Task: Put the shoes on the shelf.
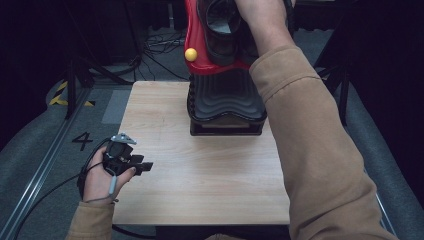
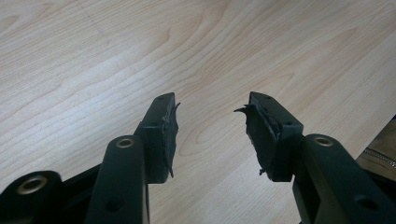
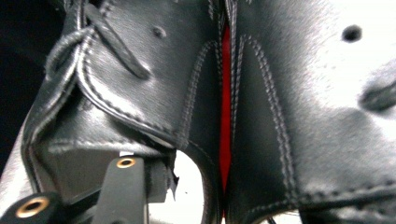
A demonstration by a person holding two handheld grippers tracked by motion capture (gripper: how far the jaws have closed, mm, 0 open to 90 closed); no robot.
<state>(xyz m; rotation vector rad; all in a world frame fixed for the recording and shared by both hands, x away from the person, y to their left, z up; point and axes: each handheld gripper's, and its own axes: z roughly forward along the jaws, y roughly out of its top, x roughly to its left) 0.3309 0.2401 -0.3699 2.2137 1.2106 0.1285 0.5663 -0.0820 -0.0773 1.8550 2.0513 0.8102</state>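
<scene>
- High view: a pair of black leather shoes (image 1: pixel 225 30) is seen held up on a red stand (image 1: pixel 196 47) that rises over the far edge of the desk (image 1: pixel 200 175), with the right hand (image 1: pixel 260 15) reaching in at them from the right.
- A small yellow ball (image 1: pixel 190 54) is seen on the left side of the red stand, just beside the left shoe.
- Below the stand, a black ribbed base (image 1: pixel 226 100) is set on the desk at the middle of its far edge.
- In the right gripper view, the two shoes (image 3: pixel 280 116) are seen very close, side by side, with a strip of the red stand (image 3: pixel 226 93) showing in the gap between them.
- One black jaw of the right gripper is seen at the lower left of that view, lying against the leather of one shoe; the other jaw is hidden behind the second shoe, so it cannot be told whether anything is gripped.
- The left gripper (image 1: pixel 142 166) is held level by the left hand (image 1: pixel 100 180) at the near left edge of the desk, well apart from the shoes.
- In the left gripper view, the left gripper (image 2: pixel 212 135) is shown with its jaws spread wide over bare wood and nothing between them.
</scene>
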